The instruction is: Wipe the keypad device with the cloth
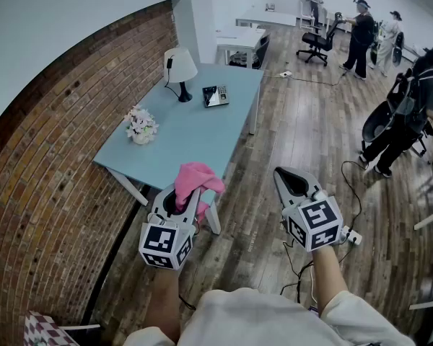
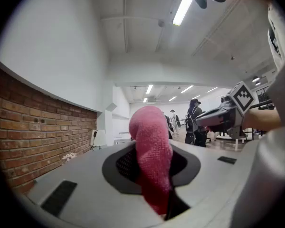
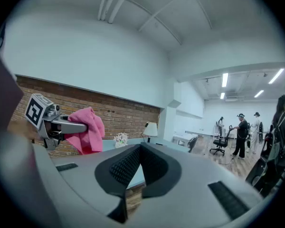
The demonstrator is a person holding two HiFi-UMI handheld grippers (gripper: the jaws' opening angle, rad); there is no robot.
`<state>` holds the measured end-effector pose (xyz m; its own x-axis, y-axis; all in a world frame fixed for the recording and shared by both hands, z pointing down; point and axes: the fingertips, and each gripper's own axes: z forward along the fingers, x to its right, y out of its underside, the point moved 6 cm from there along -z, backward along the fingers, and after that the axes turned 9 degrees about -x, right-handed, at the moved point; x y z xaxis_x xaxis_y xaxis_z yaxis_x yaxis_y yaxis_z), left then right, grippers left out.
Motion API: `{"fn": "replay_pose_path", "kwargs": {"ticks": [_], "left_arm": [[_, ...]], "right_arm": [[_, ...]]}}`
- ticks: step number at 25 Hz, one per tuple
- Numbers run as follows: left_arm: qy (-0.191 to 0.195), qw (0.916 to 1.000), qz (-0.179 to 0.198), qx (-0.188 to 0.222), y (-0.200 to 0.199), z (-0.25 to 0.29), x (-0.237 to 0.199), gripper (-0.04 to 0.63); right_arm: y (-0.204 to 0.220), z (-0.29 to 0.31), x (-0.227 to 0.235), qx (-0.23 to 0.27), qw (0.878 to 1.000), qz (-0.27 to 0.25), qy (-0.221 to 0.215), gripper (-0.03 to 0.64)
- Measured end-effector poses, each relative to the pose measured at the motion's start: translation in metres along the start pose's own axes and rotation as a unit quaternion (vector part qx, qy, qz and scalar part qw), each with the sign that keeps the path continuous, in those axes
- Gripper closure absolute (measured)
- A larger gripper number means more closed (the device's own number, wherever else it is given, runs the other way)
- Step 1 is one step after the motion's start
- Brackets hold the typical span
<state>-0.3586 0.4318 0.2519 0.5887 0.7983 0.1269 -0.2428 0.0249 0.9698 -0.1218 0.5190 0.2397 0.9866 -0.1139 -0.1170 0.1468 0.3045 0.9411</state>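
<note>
Closest to me, the left gripper (image 1: 179, 199) was clenched on the pink cloth (image 1: 200, 176). The fabric ran up between the jaws and bunched in a soft lump above their tips. To its right I held the right gripper (image 1: 282, 174) at about the same height, jaws drawn together with nothing between them, and in its own view I saw only bare pads meeting at the front. Both grippers hung in the air over the wooden floor (image 1: 303, 135), short of the near end of the table (image 1: 195, 139).

The light blue table ran away from me along the brick wall (image 1: 58, 143). On its near left part stood a small pot of pale flowers (image 1: 141, 125). Further along, near the far end, the keypad device (image 1: 216, 96) lay flat on the tabletop, just to the right of a white table lamp (image 1: 179, 69) and well apart from the cloth and both grippers.

Beyond that I could see white desks, a black office chair (image 1: 317, 43), and several people (image 1: 361, 40) standing on the far side of the room.
</note>
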Motion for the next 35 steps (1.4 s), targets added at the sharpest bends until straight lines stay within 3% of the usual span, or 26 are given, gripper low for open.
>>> {"fn": "replay_pose_path", "kwargs": {"ticks": [11,16,21,29,35], "left_arm": [[0.005,1.0,0.003,0.002,-0.006,0.011,0.03,0.477],[-0.006,0.9999,0.015,0.002,-0.008,0.016,0.047,0.477],[-0.013,0.9999,0.002,-0.001,-0.006,0.028,0.051,0.479],[-0.001,1.0,0.001,-0.005,-0.007,0.071,0.059,0.479],[-0.006,1.0,-0.002,-0.001,-0.007,0.119,0.03,0.479]], "right_arm": [[0.004,-0.02,0.03,0.041,0.999,0.029,-0.004,0.597],[0.02,-0.028,0.046,0.029,0.999,0.007,-0.013,0.597],[0.027,-0.027,0.063,0.025,1.0,-0.008,-0.008,0.597],[0.045,-0.001,0.085,0.003,0.999,-0.01,-0.033,0.598],[0.034,0.049,0.11,0.015,0.999,-0.009,-0.045,0.598]]}}
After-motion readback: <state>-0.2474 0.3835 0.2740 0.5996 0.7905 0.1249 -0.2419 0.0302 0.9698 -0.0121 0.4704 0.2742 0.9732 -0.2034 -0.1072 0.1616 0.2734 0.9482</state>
